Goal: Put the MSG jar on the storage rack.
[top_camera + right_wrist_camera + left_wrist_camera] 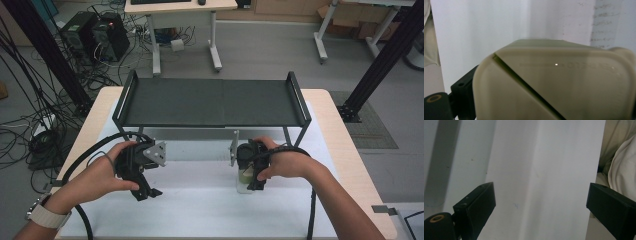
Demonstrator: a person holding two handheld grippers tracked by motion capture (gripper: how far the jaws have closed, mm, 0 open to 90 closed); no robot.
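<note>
Thing in hand: a cream lidded container (554,82) stands on the white mat (200,205), right of the middle of the worktop (345,165), under the right gripper (248,186).
High view: the container (245,181) appears as a small pale box with a clear lower part, mostly hidden by the right gripper and the hand on it.
Right gripper view: the container's lid shows close up, cream, with rounded corners and a dark diagonal seam; it sits between the fingers, one black finger (464,87) just beside its left wall. Whether the pads press on it cannot be told.
Left gripper: the left gripper (145,192) hovers over the mat at the left, well apart from the container.
Left gripper view: its fingers (476,205) stand wide apart with bare white mat between them; pale cloth (621,170) lies past the mat's edge at the right.
Edges: a dark metal shelf (210,102) spans the worktop's far half, its front legs near the right gripper; the mat's near edge runs close to the person's forearms.
Open room: bare mat lies between the two grippers and in front of them.
</note>
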